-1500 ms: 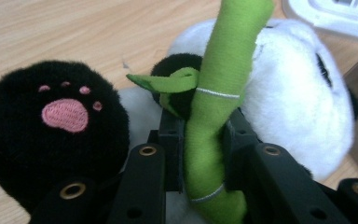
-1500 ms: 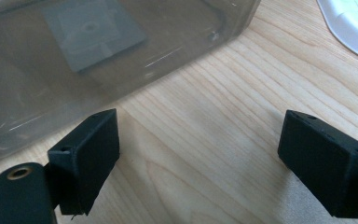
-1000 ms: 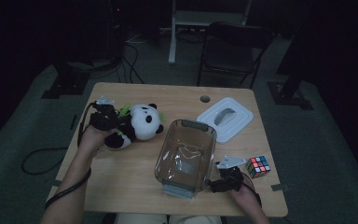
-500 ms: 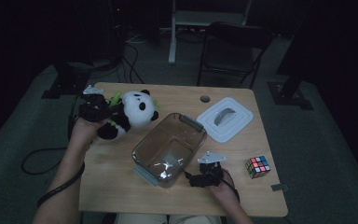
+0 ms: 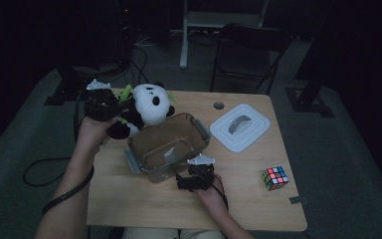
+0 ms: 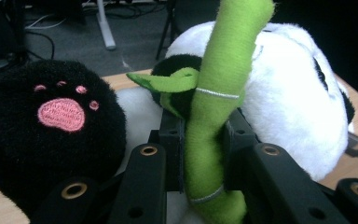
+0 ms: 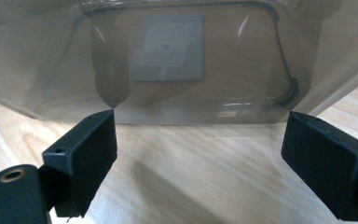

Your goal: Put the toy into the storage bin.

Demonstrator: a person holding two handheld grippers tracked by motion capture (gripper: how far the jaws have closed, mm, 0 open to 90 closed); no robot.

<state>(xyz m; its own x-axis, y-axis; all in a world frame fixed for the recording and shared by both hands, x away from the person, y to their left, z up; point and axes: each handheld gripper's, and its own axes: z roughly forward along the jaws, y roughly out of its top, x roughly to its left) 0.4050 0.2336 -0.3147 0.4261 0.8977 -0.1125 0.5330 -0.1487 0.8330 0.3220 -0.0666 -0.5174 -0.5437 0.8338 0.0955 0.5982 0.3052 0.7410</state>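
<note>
A: Green plush bamboo stalk (image 6: 214, 116) is clamped in my left tongs (image 6: 204, 135), with the panda toy (image 5: 146, 107) hanging from it above the surface (image 5: 144, 199).

B: Procedure?

A: Lift until the feet clear the rim, then lower into the clear plastic box (image 5: 166, 147) just beside the panda. My right tongs (image 7: 200, 154) stand wide open, holding nothing, at the box's near wall.
</note>
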